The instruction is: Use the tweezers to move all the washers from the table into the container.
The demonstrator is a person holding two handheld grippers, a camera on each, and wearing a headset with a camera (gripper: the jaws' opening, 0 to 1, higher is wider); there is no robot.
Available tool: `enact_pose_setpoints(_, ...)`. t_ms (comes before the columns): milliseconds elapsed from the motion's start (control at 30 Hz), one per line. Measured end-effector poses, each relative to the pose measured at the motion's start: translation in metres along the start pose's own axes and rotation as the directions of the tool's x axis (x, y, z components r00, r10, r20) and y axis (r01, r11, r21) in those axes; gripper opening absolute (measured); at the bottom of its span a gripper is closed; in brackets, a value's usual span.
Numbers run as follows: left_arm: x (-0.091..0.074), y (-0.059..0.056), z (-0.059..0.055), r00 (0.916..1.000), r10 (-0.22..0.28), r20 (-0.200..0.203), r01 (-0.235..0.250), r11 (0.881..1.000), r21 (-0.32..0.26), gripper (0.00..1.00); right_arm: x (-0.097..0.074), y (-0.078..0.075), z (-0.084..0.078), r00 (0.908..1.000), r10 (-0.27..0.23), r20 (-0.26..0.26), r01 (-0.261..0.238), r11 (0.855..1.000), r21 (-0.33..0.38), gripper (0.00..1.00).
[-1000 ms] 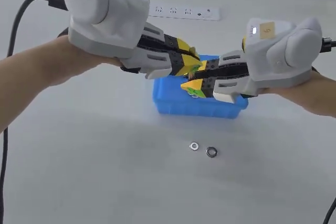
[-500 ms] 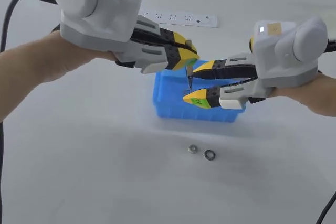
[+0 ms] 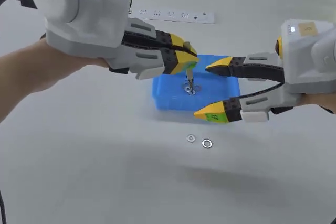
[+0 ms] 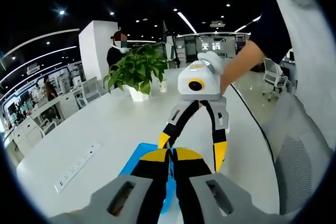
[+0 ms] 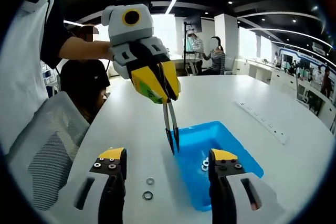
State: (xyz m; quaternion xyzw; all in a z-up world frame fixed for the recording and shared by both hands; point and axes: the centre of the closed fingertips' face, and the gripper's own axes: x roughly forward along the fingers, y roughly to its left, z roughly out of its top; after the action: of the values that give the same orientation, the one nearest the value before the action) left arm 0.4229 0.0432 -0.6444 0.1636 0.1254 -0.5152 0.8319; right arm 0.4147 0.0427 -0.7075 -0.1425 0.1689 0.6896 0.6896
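Thin tweezers hang tips-down over blue container; 2 washers lie outside.

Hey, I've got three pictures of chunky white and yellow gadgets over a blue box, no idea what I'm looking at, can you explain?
No robot here: a person holds a hand-held gripper in each hand. The wide picture comes from a camera on the person's head; the two round ones come from cameras riding on the grippers. The left hand-held gripper is shut on tweezers, which point down over a blue container. The right hand-held gripper is open, holding nothing. Some washers lie in the container; two more washers lie close together on the white table, nearer the person.
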Motion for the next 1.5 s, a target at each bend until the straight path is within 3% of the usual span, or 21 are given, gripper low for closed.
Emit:
enact_pose_setpoints(167,-0.001,-0.015,-0.006,1.0,-0.007,-0.006,0.007,1.0,-0.015,0.06,-0.009,0.019,-0.013,0.9996,0.013,-0.027,-0.012,1.0,0.004,0.68)
enact_pose_setpoints(533,0.003,-0.035,-0.011,1.0,-0.003,-0.001,0.003,0.999,-0.035,0.06,-0.018,0.046,-0.031,0.9997,0.002,-0.024,0.0,0.998,0.064,0.75)
enact_pose_setpoints(700,0.004,-0.047,-0.023,0.9997,-0.013,-0.019,0.013,0.999,-0.043,0.06,-0.023,0.053,-0.037,0.9994,-0.022,-0.026,0.024,0.997,0.076,0.78)
enact_pose_setpoints(833,0.004,-0.05,-0.031,0.9995,-0.012,-0.029,0.01,0.998,-0.059,0.06,-0.025,0.057,-0.046,0.9988,-0.035,-0.034,0.039,0.994,0.102,0.78)
enact_pose_setpoints(933,0.005,-0.053,-0.035,0.9987,-0.01,-0.049,0.009,0.999,-0.037,0.06,-0.025,0.061,-0.059,0.9965,-0.029,-0.079,0.039,0.992,0.123,0.82)
enact_pose_setpoints(1267,0.014,-0.055,-0.05,0.9974,-0.013,-0.07,0.009,0.998,-0.056,0.06,-0.027,0.071,-0.068,0.9977,-0.029,-0.061,0.038,0.987,0.157,0.8)
enact_pose_setpoints(1500,0.021,-0.053,-0.049,0.9983,-0.011,-0.057,0.008,0.998,-0.061,0.06,-0.027,0.073,-0.073,0.9975,-0.025,-0.066,0.037,0.984,0.176,0.79)
